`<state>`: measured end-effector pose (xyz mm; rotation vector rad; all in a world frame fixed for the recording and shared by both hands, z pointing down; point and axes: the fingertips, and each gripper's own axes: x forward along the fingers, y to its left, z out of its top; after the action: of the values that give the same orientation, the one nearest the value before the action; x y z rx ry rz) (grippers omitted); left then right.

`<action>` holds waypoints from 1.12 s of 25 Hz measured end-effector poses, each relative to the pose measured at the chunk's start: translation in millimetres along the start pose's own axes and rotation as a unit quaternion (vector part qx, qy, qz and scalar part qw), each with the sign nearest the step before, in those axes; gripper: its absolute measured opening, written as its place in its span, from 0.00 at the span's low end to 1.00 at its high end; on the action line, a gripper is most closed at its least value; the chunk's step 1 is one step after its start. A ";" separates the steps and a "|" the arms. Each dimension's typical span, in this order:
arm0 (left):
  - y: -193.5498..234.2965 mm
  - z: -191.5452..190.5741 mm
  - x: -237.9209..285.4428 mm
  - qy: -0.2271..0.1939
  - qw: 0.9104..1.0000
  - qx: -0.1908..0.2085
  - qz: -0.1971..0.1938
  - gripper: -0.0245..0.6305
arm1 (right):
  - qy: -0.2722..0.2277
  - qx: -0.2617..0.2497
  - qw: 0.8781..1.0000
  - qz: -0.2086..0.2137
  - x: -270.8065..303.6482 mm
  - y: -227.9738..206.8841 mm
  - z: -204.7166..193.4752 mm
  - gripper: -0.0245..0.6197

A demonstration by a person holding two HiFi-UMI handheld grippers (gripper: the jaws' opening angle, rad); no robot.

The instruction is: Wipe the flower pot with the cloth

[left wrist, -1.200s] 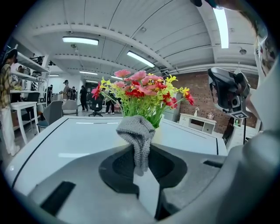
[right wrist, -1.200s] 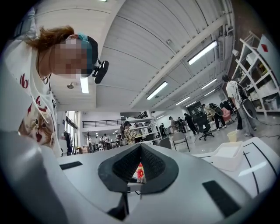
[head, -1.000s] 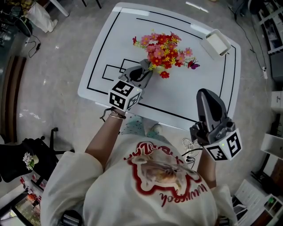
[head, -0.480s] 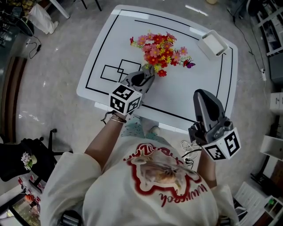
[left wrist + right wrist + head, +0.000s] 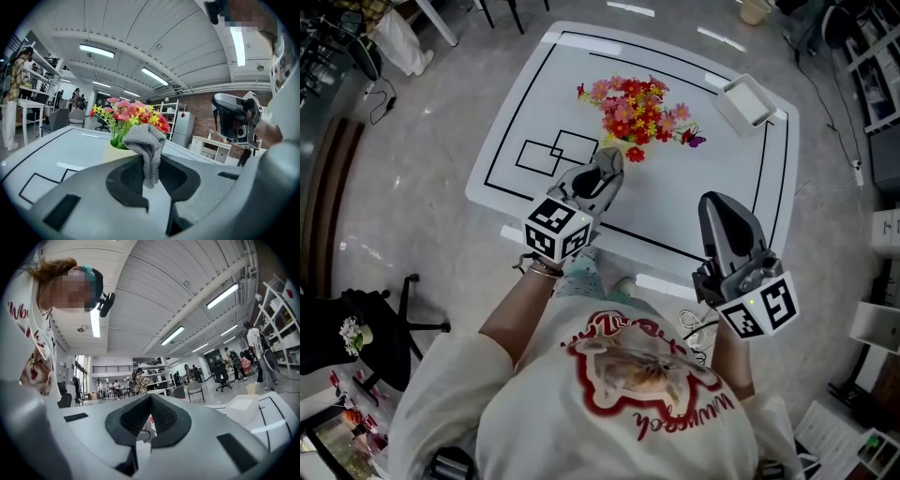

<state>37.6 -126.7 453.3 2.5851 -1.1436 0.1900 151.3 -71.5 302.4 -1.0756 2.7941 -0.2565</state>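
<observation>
A bunch of red, pink and yellow flowers (image 5: 635, 110) stands in a pale yellow pot (image 5: 114, 153) on the white table (image 5: 694, 192). From above the blooms hide most of the pot. My left gripper (image 5: 610, 161) is just short of the pot's near side, shut on a grey knitted cloth (image 5: 145, 139). The cloth bulges out above the jaws, and the pot rises just behind it. My right gripper (image 5: 713, 202) hovers over the table's near right edge, away from the pot. In the right gripper view its fingertips (image 5: 150, 398) meet with nothing between them.
A white rectangular tray (image 5: 747, 101) lies at the table's far right corner. Black lines and outlined squares (image 5: 553, 153) mark the tabletop left of the pot. Beyond the table are chairs, shelves and people.
My left gripper, with the cloth in it, has drawn back a little from the pot's base and risen slightly. The right gripper has hardly moved.
</observation>
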 end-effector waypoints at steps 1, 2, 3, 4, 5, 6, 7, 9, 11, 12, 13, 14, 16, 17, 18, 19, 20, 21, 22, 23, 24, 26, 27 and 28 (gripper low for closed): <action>-2.6 4.3 -4.2 -0.007 1.000 0.000 0.003 0.12 | 0.000 -0.004 1.000 -0.001 -0.6 1.0 -0.4 0.04; -5.6 9.3 -8.4 -0.016 1.000 0.000 0.005 0.12 | -0.001 -0.005 1.000 -0.001 -1.2 2.2 -0.5 0.04; -9.0 14.7 -12.3 -0.024 1.000 -0.001 0.004 0.12 | -0.003 -0.005 1.000 0.000 -1.7 3.4 -0.3 0.04; -12.6 20.5 -16.0 -0.031 1.000 -0.002 0.004 0.12 | -0.005 -0.005 1.000 0.002 -2.1 4.7 0.1 0.04; -16.1 26.9 -19.6 -0.037 0.999 -0.001 0.004 0.12 | -0.007 -0.005 1.000 0.004 -2.6 6.0 0.6 0.04; -19.8 34.0 -23.2 -0.044 0.999 0.002 0.005 0.12 | -0.009 -0.005 1.000 0.006 -3.4 7.3 1.2 0.04; -23.8 42.2 -26.8 -0.052 0.999 0.005 0.005 0.12 | -0.010 -0.005 1.000 0.007 -4.4 8.5 2.1 0.04; -33.7 60.0 -33.1 -0.072 0.997 0.013 0.004 0.12 | -0.014 -0.005 1.000 0.008 -6.9 10.1 4.7 0.04; -44.9 75.9 -37.7 -0.087 0.996 0.027 0.001 0.12 | -0.016 -0.004 1.000 0.009 -9.4 11.8 7.3 0.04; -50.6 82.3 -39.7 -0.094 0.995 0.034 0.000 0.12 | -0.017 -0.002 1.000 0.011 -10.5 12.7 8.4 0.04; -55.9 88.0 -41.4 -0.100 0.994 0.040 -0.002 0.12 | -0.019 0.001 1.000 0.013 -11.3 13.6 9.6 0.04; -60.8 93.2 -43.0 -0.107 0.993 0.044 -0.004 0.12 | -0.022 0.001 1.000 0.014 -11.6 14.1 10.8 0.04; -69.4 102.2 -45.3 -0.121 0.992 0.045 -0.011 0.12 | -0.025 -0.003 1.000 0.017 -11.8 15.1 13.4 0.04; -73.8 105.7 -46.2 -0.126 0.991 0.042 -0.014 0.12 | -0.025 -0.006 1.000 0.018 -12.2 15.8 14.7 0.04; -78.3 108.7 -46.9 -0.131 0.990 0.038 -0.016 0.12 | -0.026 -0.008 0.999 0.019 -12.9 16.5 16.0 0.04; -82.7 111.1 -47.4 -0.135 0.990 0.036 -0.018 0.12 | -0.026 -0.009 0.999 0.020 -13.7 17.2 17.4 0.04; -87.0 112.8 -47.6 -0.138 0.990 0.035 -0.020 0.12 | -0.027 -0.011 0.999 0.021 -14.6 17.8 18.5 0.04; -91.0 113.5 -47.8 -0.139 0.989 0.035 -0.020 0.12 | -0.028 -0.012 0.999 0.022 -15.8 18.2 19.0 0.04; -94.8 113.4 -48.2 -0.140 0.989 0.035 -0.020 0.12 | -0.028 -0.014 0.999 0.022 -17.4 18.6 18.9 0.04; -98.6 112.7 -48.9 -0.140 0.989 0.036 -0.019 0.12 | -0.027 -0.014 0.999 0.022 -19.4 19.0 18.1 0.04; -102.1 111.4 -49.9 -0.140 0.989 0.036 -0.018 0.12 | -0.026 -0.015 0.999 0.023 -21.6 19.5 16.8 0.04; -109.0 108.9 -52.2 -0.139 0.989 0.038 -0.016 0.12 | -0.022 -0.016 0.999 0.025 -25.4 20.3 13.8 0.04; -112.0 108.2 -53.6 -0.140 0.989 0.039 -0.015 0.12 | -0.020 -0.018 0.999 0.026 -26.6 20.9 12.8 0.04; -114.6 108.2 -55.0 -0.140 0.989 0.040 -0.015 0.12 | -0.019 -0.021 0.999 0.027 -27.4 21.2 12.2 0.04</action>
<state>85.0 -51.1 312.1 2.7635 -1.2101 -0.1421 159.9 -38.8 287.9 -1.0025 2.8020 -0.1710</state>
